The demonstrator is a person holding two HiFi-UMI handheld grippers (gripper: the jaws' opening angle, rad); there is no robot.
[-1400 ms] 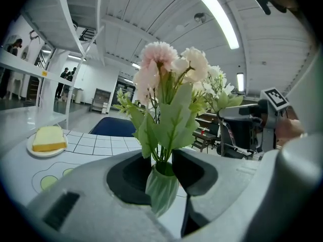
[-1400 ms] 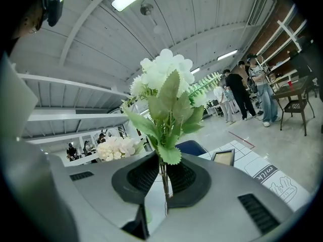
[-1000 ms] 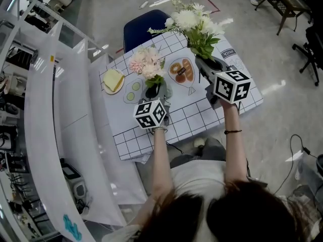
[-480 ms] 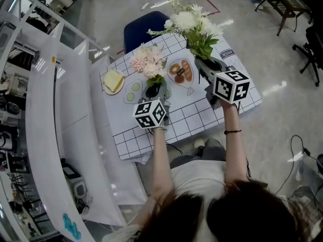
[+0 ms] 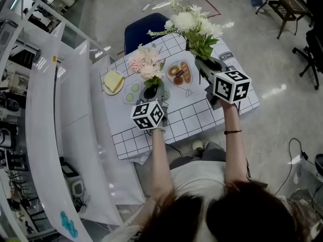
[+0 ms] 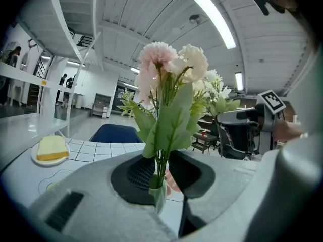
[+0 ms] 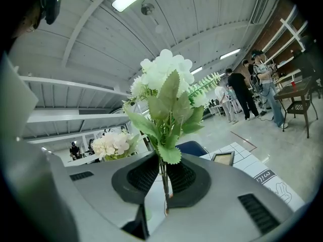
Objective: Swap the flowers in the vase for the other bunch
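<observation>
A pink bunch (image 5: 146,62) stands in a small pale green vase (image 6: 157,195) on the checked tablecloth (image 5: 202,112). My left gripper (image 5: 153,91) reaches it from the near side. Its jaws have just been closing, and the dark pads (image 6: 136,173) now pinch the pink bunch's stems (image 6: 161,165) just above the vase's rim. A white bunch (image 5: 194,24) with green leaves is held upright over the table's right half. My right gripper (image 5: 208,63) is shut on its thin stems (image 7: 164,180).
A plate with a yellow slice (image 5: 113,80) sits at the table's left. Food pictures (image 5: 180,72) are printed on the cloth. A blue chair (image 5: 146,26) stands behind the table and white shelving (image 5: 45,110) runs along the left. People (image 7: 242,92) stand far off.
Hardly anything: both grippers and both bunches keep their places, and the head view has shifted slightly.
</observation>
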